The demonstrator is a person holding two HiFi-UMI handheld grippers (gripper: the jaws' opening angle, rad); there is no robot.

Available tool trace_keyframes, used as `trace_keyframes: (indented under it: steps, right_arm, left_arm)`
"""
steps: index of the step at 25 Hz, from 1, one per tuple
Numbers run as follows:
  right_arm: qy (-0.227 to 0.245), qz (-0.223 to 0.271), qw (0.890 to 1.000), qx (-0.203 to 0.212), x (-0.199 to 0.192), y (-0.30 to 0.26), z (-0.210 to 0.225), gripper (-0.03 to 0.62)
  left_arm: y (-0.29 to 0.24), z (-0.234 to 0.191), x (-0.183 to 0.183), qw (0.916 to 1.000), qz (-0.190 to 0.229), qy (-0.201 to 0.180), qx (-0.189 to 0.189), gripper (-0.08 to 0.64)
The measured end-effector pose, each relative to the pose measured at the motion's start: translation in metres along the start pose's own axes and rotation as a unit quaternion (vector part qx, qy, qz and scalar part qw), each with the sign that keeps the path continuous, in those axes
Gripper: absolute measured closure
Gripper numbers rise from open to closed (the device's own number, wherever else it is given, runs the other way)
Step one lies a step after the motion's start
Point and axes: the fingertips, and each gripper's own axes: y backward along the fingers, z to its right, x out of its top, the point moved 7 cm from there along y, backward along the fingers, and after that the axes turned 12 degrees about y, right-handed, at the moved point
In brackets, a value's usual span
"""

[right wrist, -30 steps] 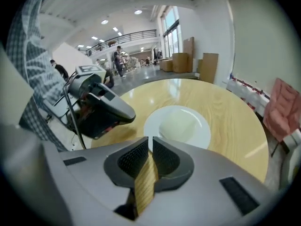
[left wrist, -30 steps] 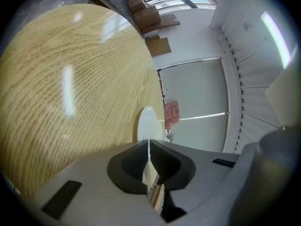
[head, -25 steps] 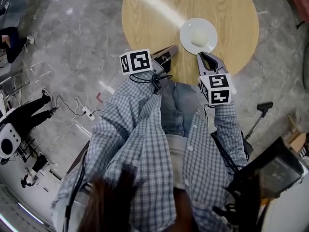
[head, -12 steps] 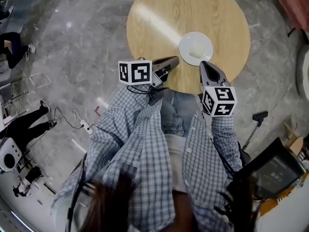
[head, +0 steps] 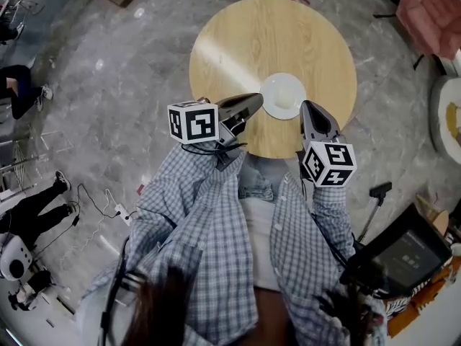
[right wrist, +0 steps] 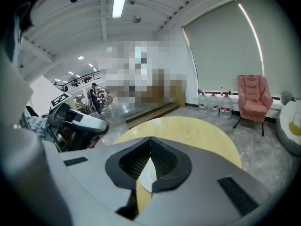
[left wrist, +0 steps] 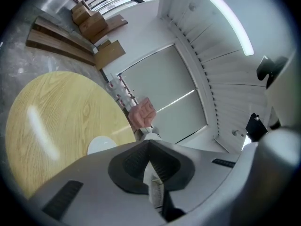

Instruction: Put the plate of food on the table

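A white plate (head: 283,96) with pale food on it rests on the round wooden table (head: 274,34), close to the table's near edge. My left gripper (head: 253,101) is shut and empty, its tip just left of the plate. Shut and empty too, my right gripper (head: 308,108) sits just right of and nearer than the plate. In the left gripper view the plate (left wrist: 101,145) shows beyond the closed left gripper (left wrist: 149,143), on the table (left wrist: 61,121). In the right gripper view a sliver of the plate (right wrist: 148,175) shows under the right gripper (right wrist: 150,140).
A pink armchair (head: 432,9) stands at the far right, with water bottles (right wrist: 214,102) beside it. A black cart (head: 403,254) is at my right side. A seated person (head: 29,207) and cables lie on the floor at left. Boxes (left wrist: 89,20) and planks (left wrist: 56,44) lie beyond the table.
The view has pulled back, so the table looks smaller and lower in the frame. The plate stays on the table. Both grippers remain shut; the left tip now lies closer to the plate.
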Motion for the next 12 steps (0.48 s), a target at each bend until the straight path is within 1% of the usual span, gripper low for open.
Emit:
trace_keyframes:
  steps: [5, 10, 12]
  right_arm:
    - [0.001, 0.031, 1.000, -0.008, 0.021, 0.013, 0.005, 0.584]
    - [0.013, 0.063, 0.998, -0.013, 0.035, 0.019, 0.009, 0.584]
    - [0.016, 0.072, 0.997, -0.011, 0.040, 0.021, 0.011, 0.584]
  left_arm:
    - [0.002, 0.022, 0.002, 0.9996, -0.003, -0.011, -0.025, 0.554]
    - [0.006, 0.037, 0.007, 0.9986, 0.004, -0.039, -0.036, 0.554]
    - [0.007, 0.042, 0.008, 0.9983, 0.010, -0.041, -0.040, 0.554]
